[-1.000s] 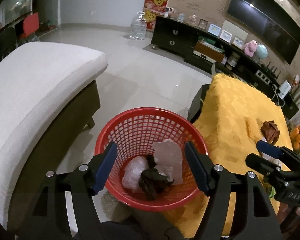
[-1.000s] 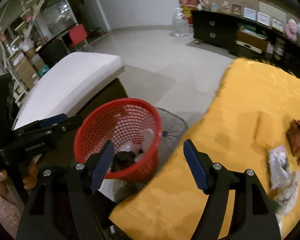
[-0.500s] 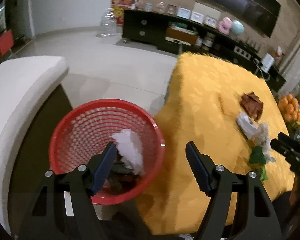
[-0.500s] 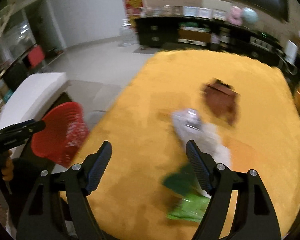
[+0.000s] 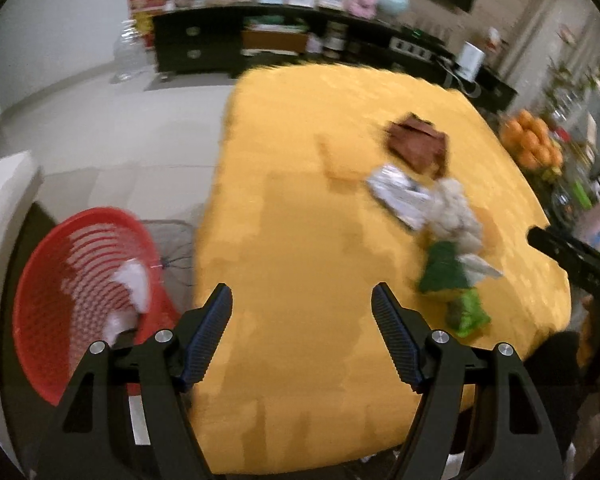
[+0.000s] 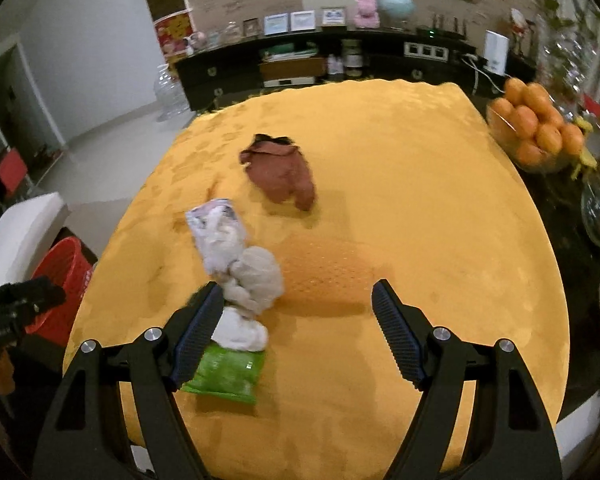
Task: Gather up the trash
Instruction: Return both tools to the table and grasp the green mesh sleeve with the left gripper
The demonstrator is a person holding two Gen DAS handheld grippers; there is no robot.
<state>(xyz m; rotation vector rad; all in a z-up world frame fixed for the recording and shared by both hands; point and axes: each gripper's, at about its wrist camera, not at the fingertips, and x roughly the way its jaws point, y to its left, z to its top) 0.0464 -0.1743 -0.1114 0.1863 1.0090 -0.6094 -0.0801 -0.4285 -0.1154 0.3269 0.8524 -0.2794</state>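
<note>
Both grippers hang over the yellow table [image 6: 420, 200], jaws spread and empty — the right gripper [image 6: 298, 300] beside a grey wad [image 6: 256, 276], a white wrapper [image 6: 216, 232] and a green packet [image 6: 226, 374], the left gripper [image 5: 302, 304] over bare cloth. A brown wrapper [image 6: 282, 172] lies farther back; the red basket [image 5: 60, 300] stands off the table's left edge.

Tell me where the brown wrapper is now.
In the right wrist view the brown wrapper lies alone on the yellow tablecloth, left of centre, beyond the white packet.
</note>
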